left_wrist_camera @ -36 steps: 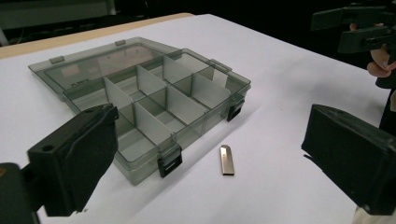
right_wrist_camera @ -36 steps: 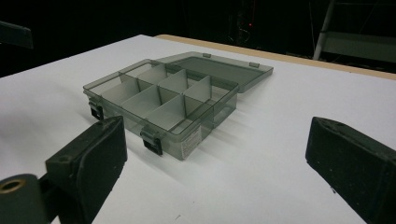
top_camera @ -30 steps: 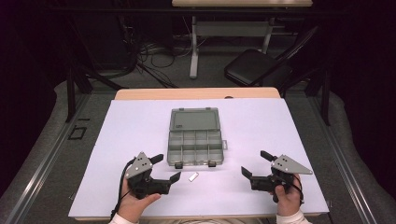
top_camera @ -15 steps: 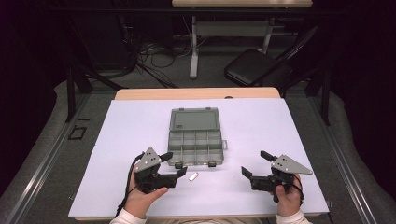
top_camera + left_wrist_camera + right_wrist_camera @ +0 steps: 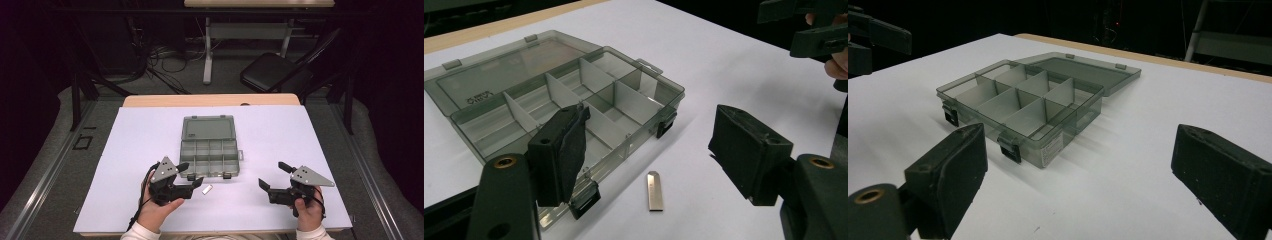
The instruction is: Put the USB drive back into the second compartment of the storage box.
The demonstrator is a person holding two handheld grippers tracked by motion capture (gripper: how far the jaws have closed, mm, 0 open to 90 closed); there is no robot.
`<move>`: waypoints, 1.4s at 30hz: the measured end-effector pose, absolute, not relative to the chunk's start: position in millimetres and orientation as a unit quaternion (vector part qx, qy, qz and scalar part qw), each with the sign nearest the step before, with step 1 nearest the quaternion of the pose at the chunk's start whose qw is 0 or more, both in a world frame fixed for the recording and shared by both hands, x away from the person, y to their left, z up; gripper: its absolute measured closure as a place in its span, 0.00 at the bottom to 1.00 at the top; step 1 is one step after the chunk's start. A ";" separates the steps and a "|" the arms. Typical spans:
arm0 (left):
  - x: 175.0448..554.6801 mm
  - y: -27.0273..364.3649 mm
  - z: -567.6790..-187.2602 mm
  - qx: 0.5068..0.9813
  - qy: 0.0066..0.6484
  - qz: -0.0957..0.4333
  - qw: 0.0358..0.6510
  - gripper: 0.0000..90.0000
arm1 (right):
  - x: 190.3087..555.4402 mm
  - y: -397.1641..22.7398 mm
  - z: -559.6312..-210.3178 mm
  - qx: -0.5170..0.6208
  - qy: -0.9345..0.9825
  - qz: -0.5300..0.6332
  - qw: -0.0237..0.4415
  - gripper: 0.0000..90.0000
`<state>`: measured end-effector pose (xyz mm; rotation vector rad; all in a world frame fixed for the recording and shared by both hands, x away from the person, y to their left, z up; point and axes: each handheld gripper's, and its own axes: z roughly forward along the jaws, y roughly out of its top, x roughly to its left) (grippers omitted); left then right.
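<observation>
Our left gripper [image 5: 646, 165] has just been closing, jaws apart around the metal piece [image 5: 654, 190]. Our right gripper [image 5: 1078, 175] gapes wide near the open box [image 5: 1033, 100].

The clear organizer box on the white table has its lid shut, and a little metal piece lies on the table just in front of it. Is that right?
Not quite: the box is open, its lid folded back flat behind it and the empty compartments exposed, as the left gripper view shows. The rest holds: the little metal piece lies on the table just in front of it.
</observation>
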<state>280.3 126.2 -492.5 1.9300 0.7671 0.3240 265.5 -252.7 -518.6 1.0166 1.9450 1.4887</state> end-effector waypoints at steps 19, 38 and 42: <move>287.9 103.4 -513.6 0.821 0.316 0.106 0.464 0.40 | 265.8 -252.8 -519.1 0.369 0.718 0.539 0.240 0.12; 296.6 94.3 -534.3 0.827 0.338 0.091 0.439 0.44 | 266.4 -252.7 -519.8 0.367 0.723 0.534 0.239 0.13; 294.1 90.3 -537.4 0.834 0.332 0.097 0.430 0.46 | 266.8 -252.6 -520.3 0.367 0.724 0.533 0.238 0.14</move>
